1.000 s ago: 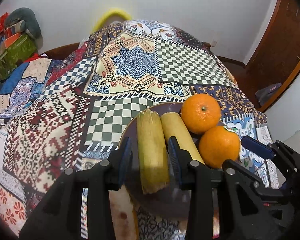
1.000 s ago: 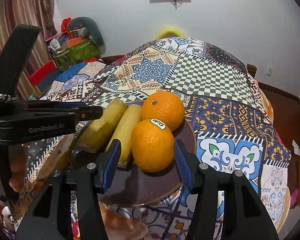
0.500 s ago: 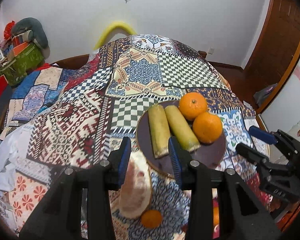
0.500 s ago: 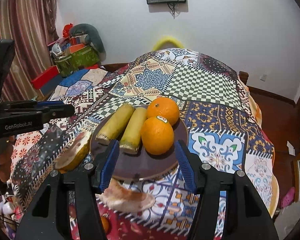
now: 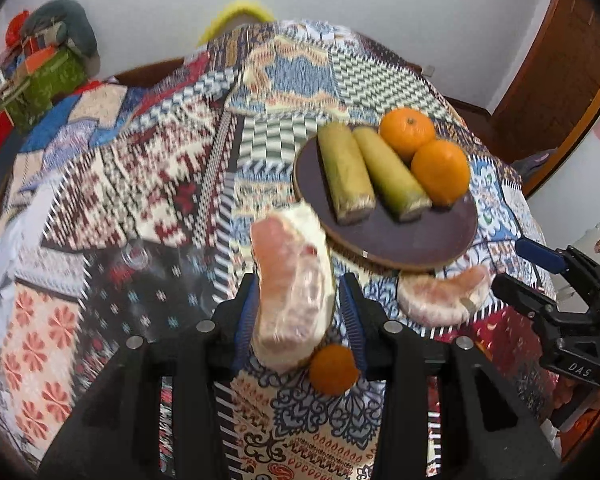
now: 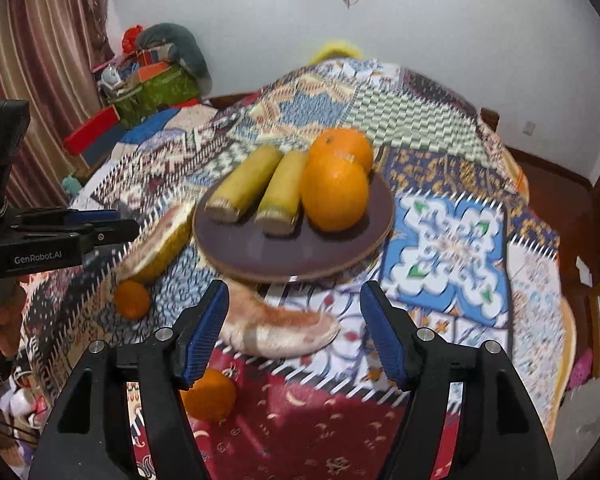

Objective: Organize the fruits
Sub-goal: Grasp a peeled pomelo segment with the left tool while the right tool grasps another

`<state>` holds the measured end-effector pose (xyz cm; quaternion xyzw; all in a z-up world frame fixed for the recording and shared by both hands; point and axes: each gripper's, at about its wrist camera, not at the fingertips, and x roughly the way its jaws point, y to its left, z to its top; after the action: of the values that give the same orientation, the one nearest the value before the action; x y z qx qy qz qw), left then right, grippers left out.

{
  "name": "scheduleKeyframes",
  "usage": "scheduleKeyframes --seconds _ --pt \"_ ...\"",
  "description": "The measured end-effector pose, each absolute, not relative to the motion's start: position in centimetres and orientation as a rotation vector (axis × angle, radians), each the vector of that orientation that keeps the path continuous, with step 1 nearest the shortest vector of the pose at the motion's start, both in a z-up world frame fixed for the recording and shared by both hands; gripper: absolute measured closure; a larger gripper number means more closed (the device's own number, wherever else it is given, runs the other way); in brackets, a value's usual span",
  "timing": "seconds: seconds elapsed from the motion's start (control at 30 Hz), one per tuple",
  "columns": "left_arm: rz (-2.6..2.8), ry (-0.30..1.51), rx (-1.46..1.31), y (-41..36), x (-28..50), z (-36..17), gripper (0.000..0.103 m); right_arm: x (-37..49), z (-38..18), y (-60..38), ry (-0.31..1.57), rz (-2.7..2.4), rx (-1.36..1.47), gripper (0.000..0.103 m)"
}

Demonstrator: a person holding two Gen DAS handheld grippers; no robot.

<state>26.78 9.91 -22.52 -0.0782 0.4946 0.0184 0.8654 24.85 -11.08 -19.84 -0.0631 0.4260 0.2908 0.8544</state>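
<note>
Status on fruit sorting: dark round plate (image 5: 384, 240), centre right in the left wrist view, already holds two yellow-green cut stalks (image 5: 346, 170) side by side and two oranges (image 5: 440, 170) touching each other at its right side. Looks like roughly half done, judging by what lies loose. Still off the plate on the patchwork tabletop (image 5: 140, 184): big pomelo wedge (image 5: 294, 284) just below-left of the plate rim, second pomelo segment (image 5: 440, 296) just under the plate's lower edge, small orange (image 5: 334, 368) touching or right beside the big wedge's lower end (can't tell which), and another small orange (image 6: 210, 396) at lower left of the right wrist view, partly behind the blue pad. Left gripper (image 5: 298, 316): jaws have just been opening, now a moderate gap straddling the big wedge in the frame; pads don't appear to press it, and whether they're down at its level or above it I can't tell. Right gripper (image 6: 296, 332): jaws have just been opening too, now wide, nothing clamped, framing the second segment in the lower centre of its view. My read: both are lining up on the pomelo pieces next. Plate has free space at its front. Frames are motion-blurred, so fine contact is uncertain.
</note>
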Motion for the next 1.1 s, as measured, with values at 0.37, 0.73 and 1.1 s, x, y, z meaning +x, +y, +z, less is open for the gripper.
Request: scheduleKeyframes --seconds 0.37,0.73,1.1 --pt "0.047 1.082 -0.191 10.5 27.5 -25.8 0.038 25.4 -21.8 -8.7 0.95 0.577 -0.204 0.016" --pt "0.044 1.062 -0.164 10.4 28.7 -26.6 0.039 26.2 -22.7 -7.5 1.019 0.541 -0.193 0.002" --pt "0.054 1.059 -0.228 12.5 28.5 -26.2 0.052 26.7 -22.7 -8.1 1.014 0.549 -0.216 0.003"
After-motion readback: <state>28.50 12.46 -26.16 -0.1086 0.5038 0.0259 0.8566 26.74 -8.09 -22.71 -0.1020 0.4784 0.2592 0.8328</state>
